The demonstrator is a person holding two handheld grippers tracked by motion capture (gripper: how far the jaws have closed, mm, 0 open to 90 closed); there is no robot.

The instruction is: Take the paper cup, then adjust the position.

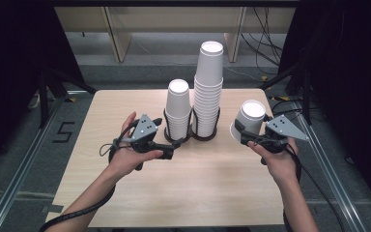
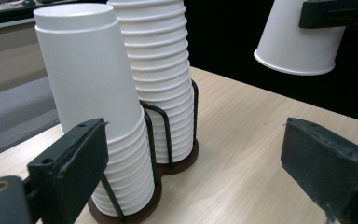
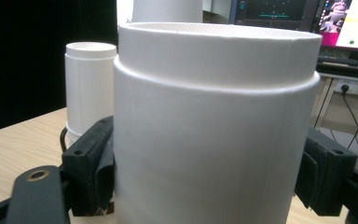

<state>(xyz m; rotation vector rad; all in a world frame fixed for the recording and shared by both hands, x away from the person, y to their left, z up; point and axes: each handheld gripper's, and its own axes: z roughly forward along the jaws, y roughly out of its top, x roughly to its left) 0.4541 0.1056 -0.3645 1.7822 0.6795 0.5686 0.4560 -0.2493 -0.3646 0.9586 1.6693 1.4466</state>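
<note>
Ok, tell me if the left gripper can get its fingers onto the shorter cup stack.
Probably yes: the left gripper is open just beside the shorter cup stack, nothing between them; only the wire holder rings its lower part.

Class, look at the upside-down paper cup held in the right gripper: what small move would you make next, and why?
Probably carry the cup left toward the shorter stack and lower it on top. The right gripper is shut on it, bottom up like the stacked cups, and it hangs above the table beside the holder. The left gripper waits open near that stack's base.
</note>
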